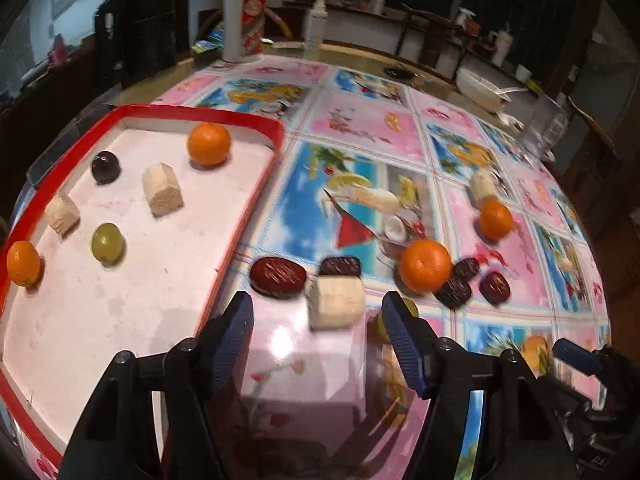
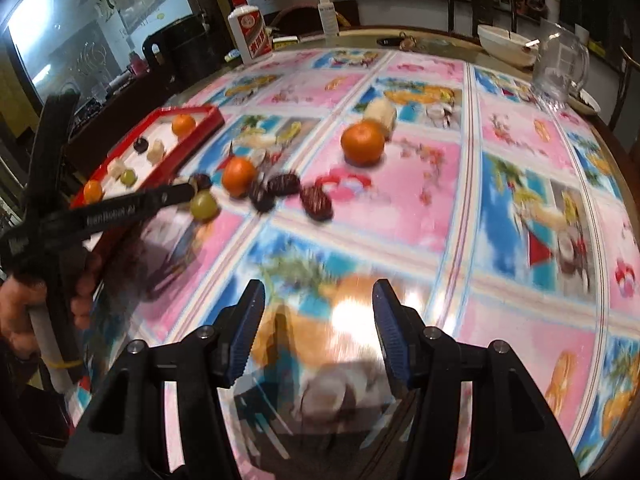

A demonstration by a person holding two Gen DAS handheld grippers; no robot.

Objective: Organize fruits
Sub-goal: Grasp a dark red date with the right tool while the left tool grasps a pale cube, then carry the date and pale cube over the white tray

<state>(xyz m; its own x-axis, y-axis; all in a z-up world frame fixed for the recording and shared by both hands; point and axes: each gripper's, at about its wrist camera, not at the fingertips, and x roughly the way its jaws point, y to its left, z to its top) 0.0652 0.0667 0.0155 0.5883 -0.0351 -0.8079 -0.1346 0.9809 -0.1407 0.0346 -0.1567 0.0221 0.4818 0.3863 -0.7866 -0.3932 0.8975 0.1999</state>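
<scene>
**White banana chunk lined up for the left tongs**

Red-rimmed and white inside, the tray sits at the left of the left wrist view and already holds two oranges, two banana pieces, a dark grape and a green grape. The left gripper stands wide, holding nothing, with a banana chunk just ahead between its fingers. A date lies just beside the chunk on the tray side, a second date touches it from behind, and an orange is near on the other side. The step in hand looks like picking up this chunk. To do it well, I would centre the pads on its flat flanks and close gently — banana bruises — while keeping the left finger clear of the date. A green grape is half hidden behind the right finger.

In the right wrist view the right gripper is also wide and empty, over bare patterned tablecloth, well apart from the loose fruit. The left tool crosses the left edge, a hand gripping its handle; its tip covers the banana chunk here. Motion blur smears the dates and the cloth, so their exact count is unclear.
</scene>
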